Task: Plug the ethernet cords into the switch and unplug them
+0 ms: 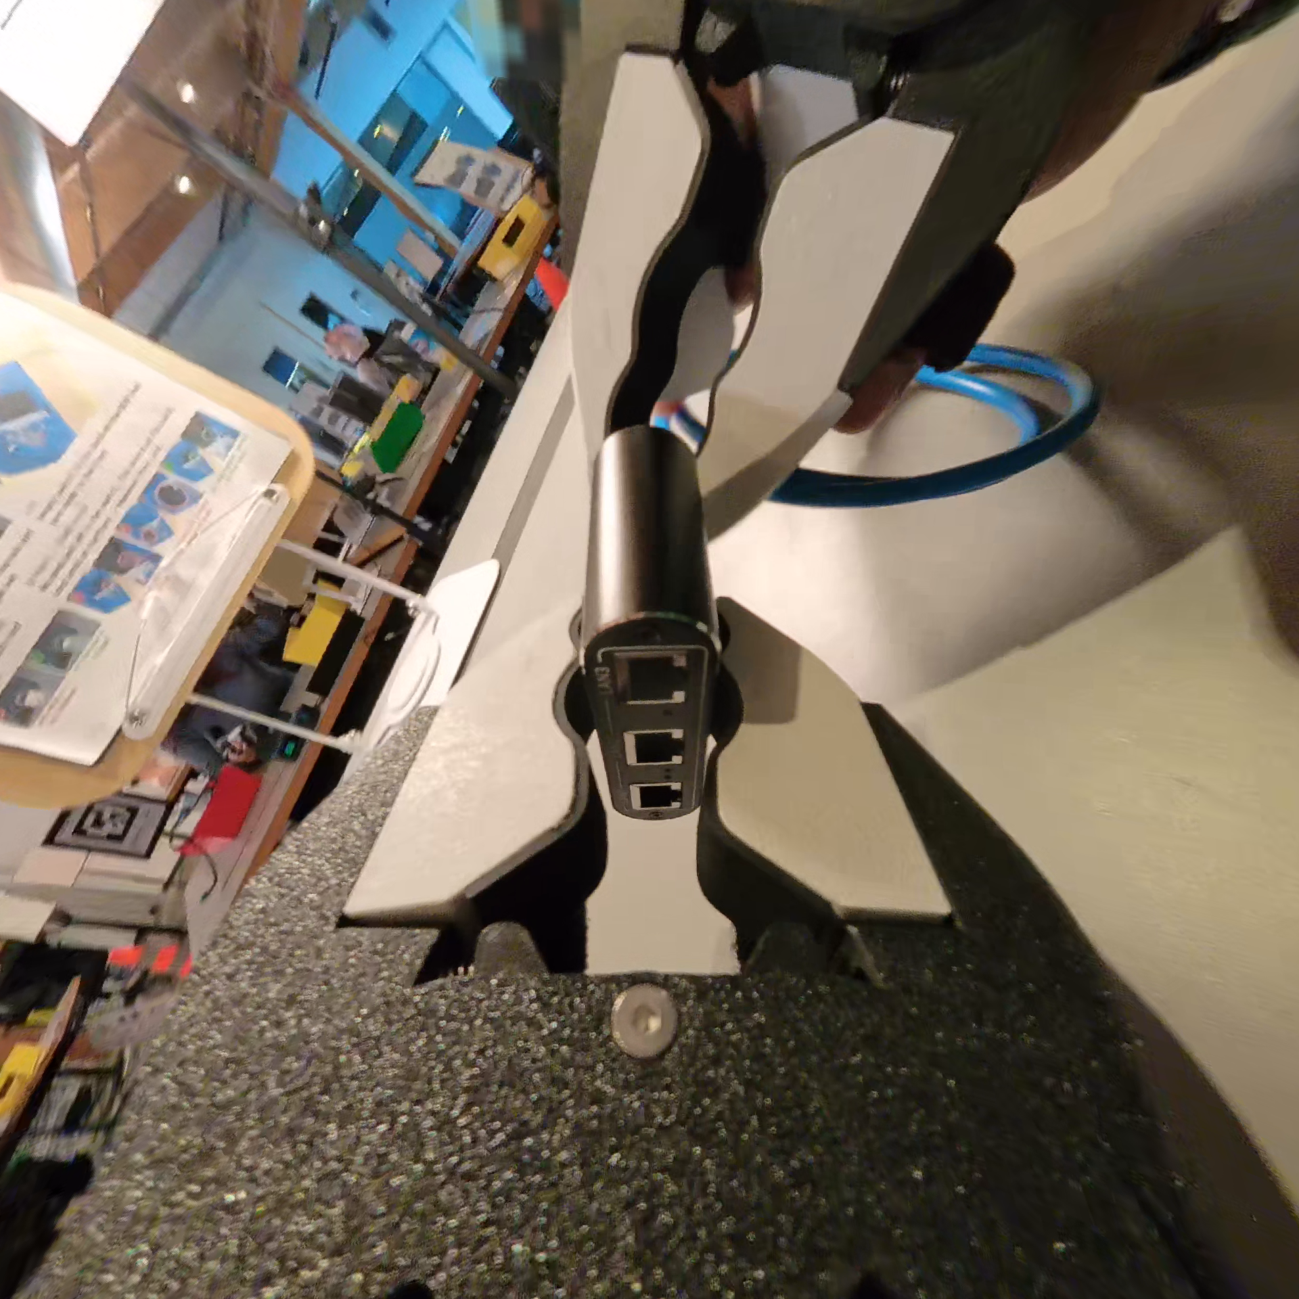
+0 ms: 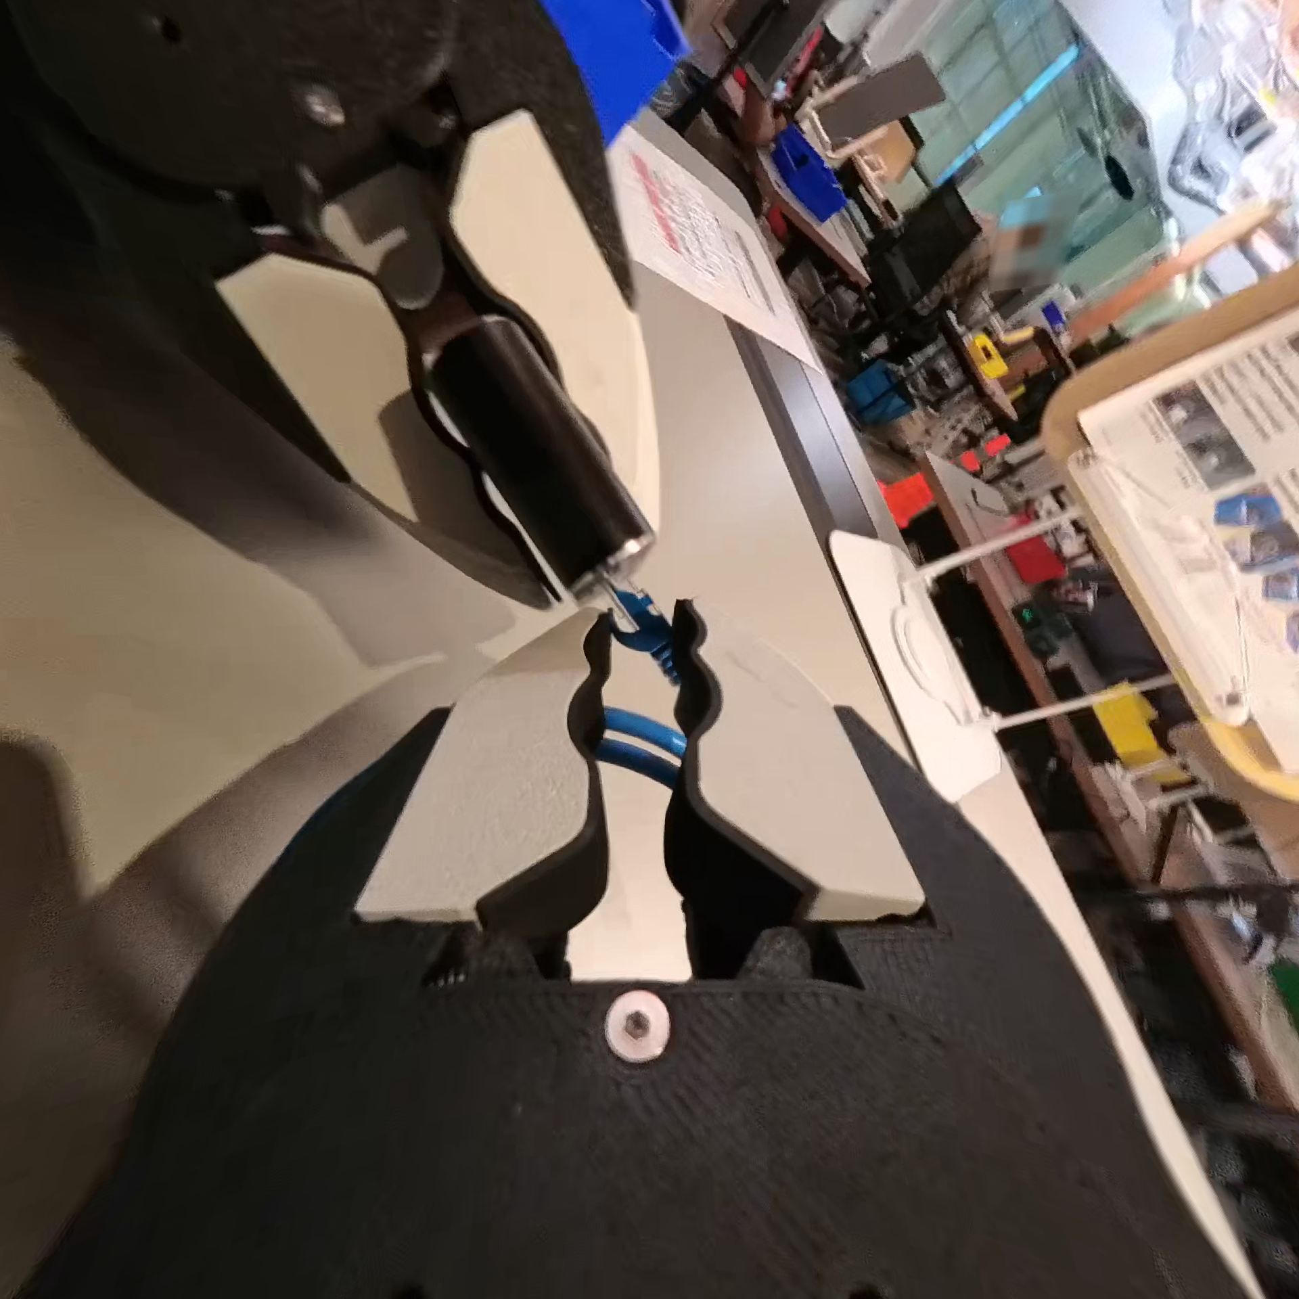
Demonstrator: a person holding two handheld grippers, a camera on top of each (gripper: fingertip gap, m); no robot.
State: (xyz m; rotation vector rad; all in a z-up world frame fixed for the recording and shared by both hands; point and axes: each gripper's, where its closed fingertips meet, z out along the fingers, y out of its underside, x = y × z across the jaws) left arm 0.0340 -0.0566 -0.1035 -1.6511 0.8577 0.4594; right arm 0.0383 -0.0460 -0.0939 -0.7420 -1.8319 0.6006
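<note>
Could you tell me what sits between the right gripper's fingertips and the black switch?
Only the blue plug of the cord, held at the right gripper tips against the switch end, in the right wrist view.

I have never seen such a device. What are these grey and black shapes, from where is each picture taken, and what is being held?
A person holds a two-finger tool in each hand, with a camera looking forward along the fingers.

The left picture belongs to the left tool, which is shut on a black switch with three empty ports facing the camera.

The right picture belongs to the right tool. It grips the blue ethernet plug at the switch's far end; whether the plug is fully in, I cannot tell. The blue cord loops over the pale table. Behind is a cluttered workshop.
</note>
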